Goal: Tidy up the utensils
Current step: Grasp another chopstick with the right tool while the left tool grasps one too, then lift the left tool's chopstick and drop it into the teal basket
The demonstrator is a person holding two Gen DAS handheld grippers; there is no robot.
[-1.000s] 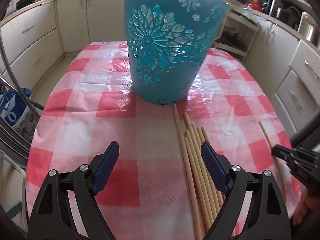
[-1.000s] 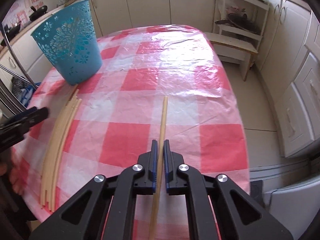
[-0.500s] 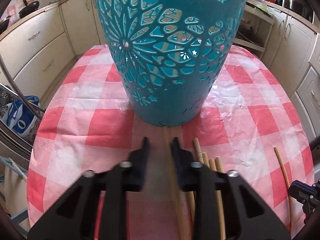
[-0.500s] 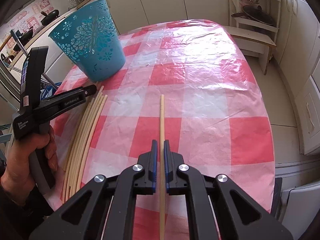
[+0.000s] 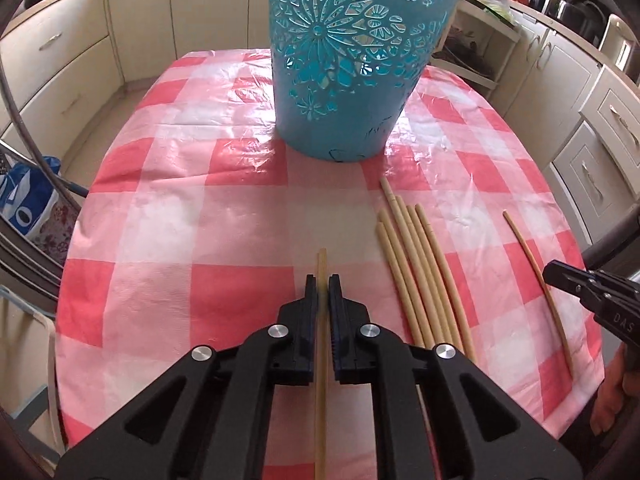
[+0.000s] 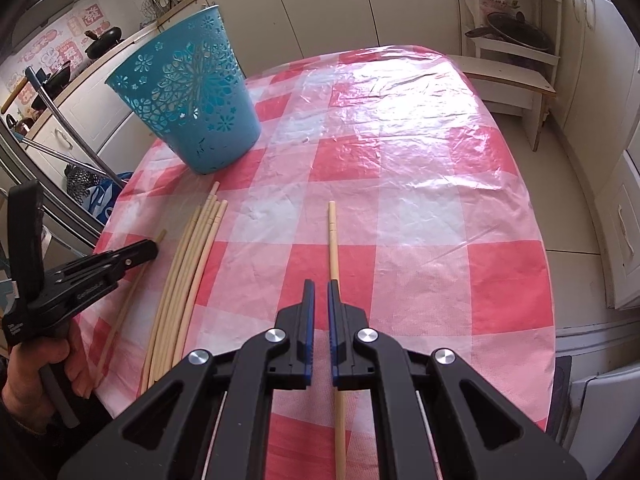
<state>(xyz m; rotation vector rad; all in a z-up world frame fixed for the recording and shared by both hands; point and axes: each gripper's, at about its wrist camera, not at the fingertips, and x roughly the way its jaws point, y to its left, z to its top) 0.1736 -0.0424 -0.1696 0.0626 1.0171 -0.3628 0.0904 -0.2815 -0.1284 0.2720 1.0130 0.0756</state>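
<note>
Left gripper [image 5: 322,292] fingers have just been closing and now clamp one chopstick [image 5: 322,264], near side of teal basket [image 5: 348,60]. Right gripper [image 6: 320,304] fingers narrow; lone chopstick [image 6: 333,236] runs under its right finger, grip unclear. Chopstick bundle [image 5: 420,272] lies on worktop [image 5: 200,240] between them.

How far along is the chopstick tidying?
Barely started: no chopstick shows above the blue basket's rim. In hand: the left tongs have just closed on one chopstick. Left to do: the bundle lying on the tablecloth, plus a stray chopstick that runs under the shut right tongs, apparently not gripped.
</note>
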